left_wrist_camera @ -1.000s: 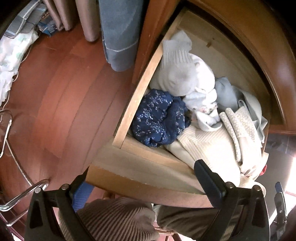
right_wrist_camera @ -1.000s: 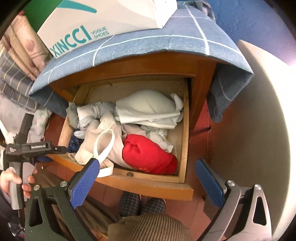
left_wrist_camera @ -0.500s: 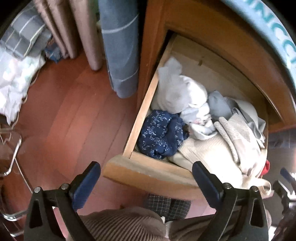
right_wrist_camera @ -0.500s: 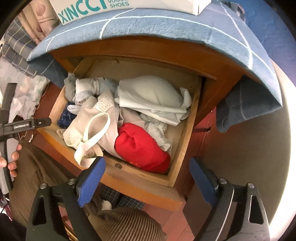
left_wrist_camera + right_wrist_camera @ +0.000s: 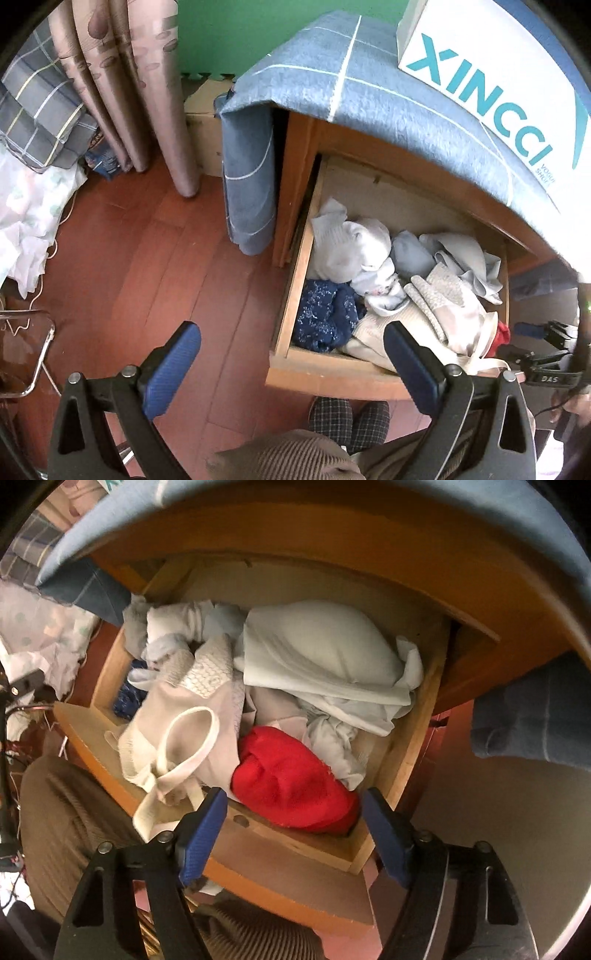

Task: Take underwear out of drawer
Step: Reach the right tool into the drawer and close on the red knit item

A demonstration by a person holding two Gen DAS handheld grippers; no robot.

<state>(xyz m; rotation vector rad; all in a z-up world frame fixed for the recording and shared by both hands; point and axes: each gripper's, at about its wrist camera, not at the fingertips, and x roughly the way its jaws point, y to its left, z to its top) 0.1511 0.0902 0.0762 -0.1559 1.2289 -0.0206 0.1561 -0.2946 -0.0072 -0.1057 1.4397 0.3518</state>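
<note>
Your right claw [image 5: 293,825] hangs just above the front lip of the open drawer [image 5: 295,843], jaws narrowing with nothing gripped yet; the red garment [image 5: 291,782] lies directly ahead in the drawer's front right corner, between the blue pads in the picture but not pressed by them. Your left claw [image 5: 291,356] sits spread wide and empty, off over the wooden floor [image 5: 155,266] to the drawer's left. Beyond, every piece is still inside: a cream piece with a white band [image 5: 184,734] draped over the front edge, a navy patterned piece [image 5: 325,314] at the left, pale folded cloth [image 5: 321,653] at the back. The drawer stands open, so that much is done; the pick and the lift out both remain, by this look.
</note>
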